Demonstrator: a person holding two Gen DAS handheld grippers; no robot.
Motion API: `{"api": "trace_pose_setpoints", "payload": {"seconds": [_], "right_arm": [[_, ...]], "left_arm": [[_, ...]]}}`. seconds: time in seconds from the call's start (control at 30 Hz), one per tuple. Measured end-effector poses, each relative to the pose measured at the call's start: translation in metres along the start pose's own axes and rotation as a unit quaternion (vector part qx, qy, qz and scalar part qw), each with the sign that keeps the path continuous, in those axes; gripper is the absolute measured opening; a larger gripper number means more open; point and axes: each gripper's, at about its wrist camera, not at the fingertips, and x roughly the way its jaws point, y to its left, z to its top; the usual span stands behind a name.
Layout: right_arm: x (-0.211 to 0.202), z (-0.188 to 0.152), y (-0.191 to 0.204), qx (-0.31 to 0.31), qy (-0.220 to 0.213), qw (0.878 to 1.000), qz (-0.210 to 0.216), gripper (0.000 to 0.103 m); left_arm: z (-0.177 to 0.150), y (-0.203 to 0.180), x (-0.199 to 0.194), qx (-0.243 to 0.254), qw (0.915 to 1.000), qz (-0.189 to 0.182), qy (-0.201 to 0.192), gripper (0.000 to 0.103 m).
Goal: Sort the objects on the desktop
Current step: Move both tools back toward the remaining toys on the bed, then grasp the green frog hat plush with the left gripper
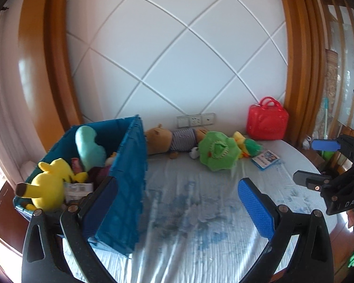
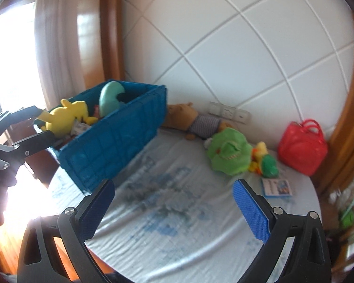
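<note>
A blue crate stands on the left of the round table; inside are a yellow plush, a teal plush and other items. Against the wall lie a brown bear plush, a green plush, a yellow-green duck toy and a small card. My left gripper is open, its left finger next to the crate. My right gripper is open over the cloth, holding nothing.
A red handbag sits at the back right by the wooden frame. Wall sockets are behind the toys. The right gripper shows at the left view's right edge; the left gripper shows at the right view's left edge.
</note>
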Motion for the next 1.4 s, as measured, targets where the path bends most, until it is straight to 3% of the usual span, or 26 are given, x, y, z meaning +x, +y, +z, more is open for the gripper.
{"api": "trace_pose_setpoints", "payload": {"seconds": [0.2,0.43,0.63,0.9,1.13,1.4], "right_arm": [[-0.015,-0.025,-0.059,0.04,-0.001,0.998,-0.049,0.101],[0.011,-0.035,-0.122,0.095,0.013,0.99,-0.104,0.101],[0.048,-0.039,-0.166,0.135,0.038,0.981,-0.135,0.101],[0.095,-0.076,-0.221,0.171,0.085,0.969,-0.158,0.101],[0.133,-0.106,-0.266,0.174,0.111,0.968,-0.141,0.101],[0.166,-0.137,-0.319,0.173,0.144,0.967,-0.121,0.101]], "left_arm": [[0.009,-0.05,0.045,0.032,0.9988,-0.037,0.01,0.103],[0.021,-0.086,0.132,0.053,0.9959,-0.073,0.004,0.103],[0.019,-0.106,0.242,0.065,0.9917,-0.108,0.023,0.103],[0.003,-0.151,0.375,0.065,0.9878,-0.126,0.064,0.103],[-0.016,-0.209,0.471,0.103,0.9883,-0.094,0.061,0.103],[-0.026,-0.26,0.575,0.138,0.9882,0.024,0.062,0.103]]}}
